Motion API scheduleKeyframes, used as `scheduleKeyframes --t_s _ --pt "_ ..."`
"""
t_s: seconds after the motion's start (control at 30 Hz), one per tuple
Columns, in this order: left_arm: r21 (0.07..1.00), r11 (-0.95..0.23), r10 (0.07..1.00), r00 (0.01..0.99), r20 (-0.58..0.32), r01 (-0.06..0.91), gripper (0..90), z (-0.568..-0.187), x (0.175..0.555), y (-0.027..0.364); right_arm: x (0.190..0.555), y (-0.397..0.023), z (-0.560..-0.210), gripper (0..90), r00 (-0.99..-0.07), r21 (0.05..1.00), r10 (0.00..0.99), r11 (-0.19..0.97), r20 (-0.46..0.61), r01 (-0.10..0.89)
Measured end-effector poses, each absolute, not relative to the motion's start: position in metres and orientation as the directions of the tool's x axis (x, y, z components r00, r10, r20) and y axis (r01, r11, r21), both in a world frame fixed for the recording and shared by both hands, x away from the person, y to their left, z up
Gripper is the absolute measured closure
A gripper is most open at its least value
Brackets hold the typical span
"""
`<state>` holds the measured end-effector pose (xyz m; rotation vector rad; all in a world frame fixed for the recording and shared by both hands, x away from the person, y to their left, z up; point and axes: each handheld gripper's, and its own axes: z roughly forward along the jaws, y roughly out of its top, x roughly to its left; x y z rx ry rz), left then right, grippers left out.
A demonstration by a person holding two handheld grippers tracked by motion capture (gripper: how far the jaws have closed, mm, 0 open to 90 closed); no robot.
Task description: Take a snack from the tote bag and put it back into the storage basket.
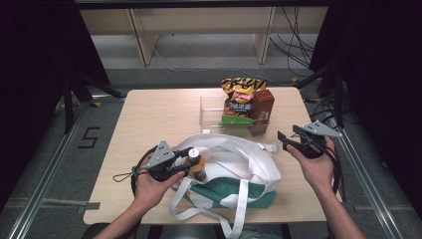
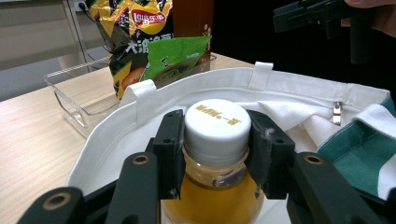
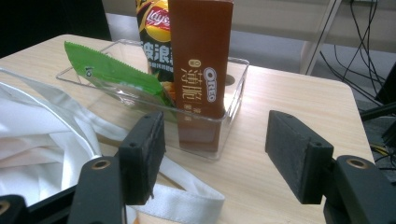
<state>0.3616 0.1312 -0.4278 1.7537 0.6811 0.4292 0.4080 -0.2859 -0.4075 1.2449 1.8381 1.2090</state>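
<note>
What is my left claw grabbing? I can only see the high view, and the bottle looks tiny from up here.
Observer: In the left gripper view, the left gripper pinches the bottle right at its white cap, one pad on each side.
Operator: What's in the bottle?
Observer: An amber drink, and the cap has small gold writing printed on top.
Operator: Is it inside the bag?
Observer: It sits upright over the white opening of the tote bag, the rim curving round behind it.
Operator: And my other claw?
Observer: The right gripper is open with nothing between its pads, facing the brown Oreo box standing in the clear tray.
</note>
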Motion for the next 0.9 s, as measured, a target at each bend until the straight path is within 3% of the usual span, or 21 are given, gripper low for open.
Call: scheduleKeyframes --t_s 0.9 --pt "0.981 -0.115 0.622 0.782 -0.049 0.154 59.2 -0.401 0.369 0.129 0.407 -0.287 -0.405 38.3 -0.361 0.917 0.933 0.134 0.012 0.376"
